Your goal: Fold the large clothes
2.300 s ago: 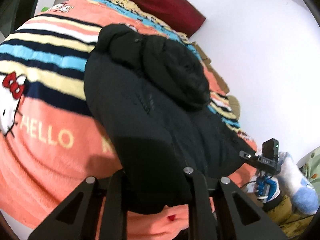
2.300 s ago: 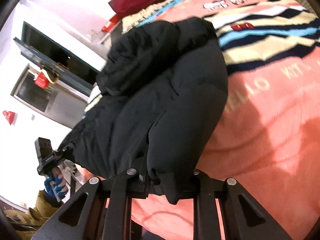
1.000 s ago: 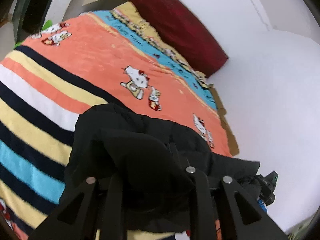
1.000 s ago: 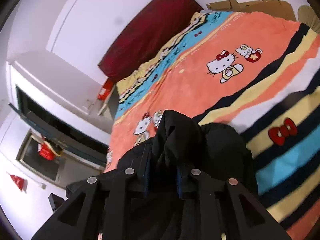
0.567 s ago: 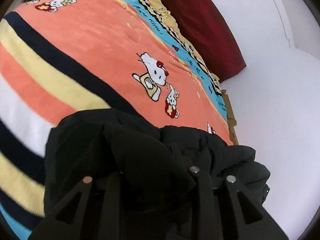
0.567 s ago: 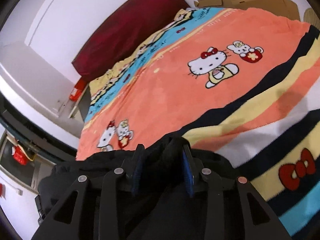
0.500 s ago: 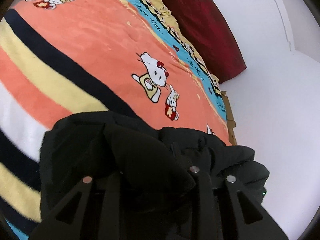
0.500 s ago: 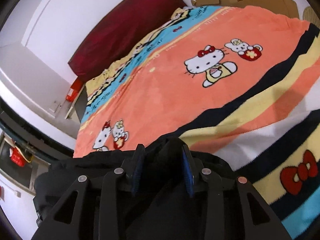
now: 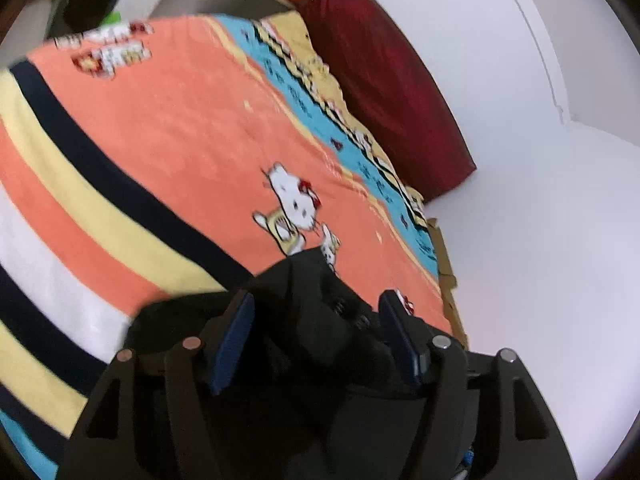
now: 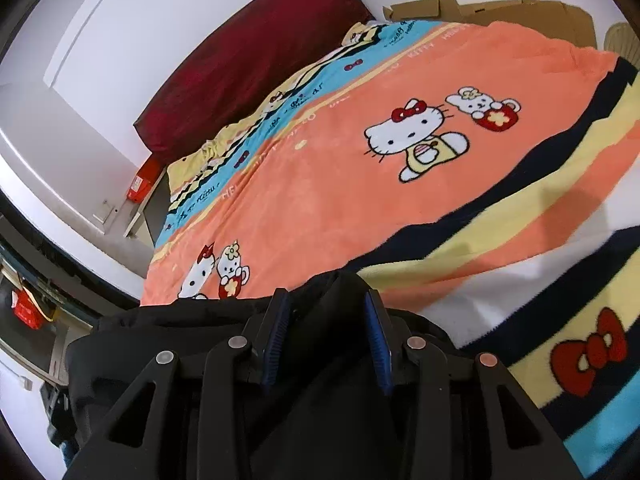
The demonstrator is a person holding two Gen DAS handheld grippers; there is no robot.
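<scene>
Left gripper (image 9: pixel 316 312): jaws spread wide, blue pads (image 9: pixel 234 340) either side of a bunched ridge of the black jacket (image 9: pixel 320 360); the fabric sits between the pads, and contact cannot be confirmed because of blur. Right gripper (image 10: pixel 326 312): jaws likewise apart, a raised fold of the jacket (image 10: pixel 332 380) standing between its pads (image 10: pixel 276 332), not clamped.

The jacket occupies the bottom centre of both views, lying on the blanket (image 10: pixel 340 180). In the right wrist view its far edge runs across the lower frame just beneath the small cat-and-rabbit print. Beyond that edge the blanket is unobstructed up to the dark red headboard cushion (image 10: pixel 256 52) at upper left. To the lower right, striped bands and a red bow print lie bare.

Surface: orange fleece blanket with cartoon cat prints, and cream, navy, white and blue stripes. Room: white walls, flattened cardboard (image 10: pixel 480 12) at the top right edge of the bed, a red box (image 10: pixel 140 186) on a bedside ledge at mid left.
</scene>
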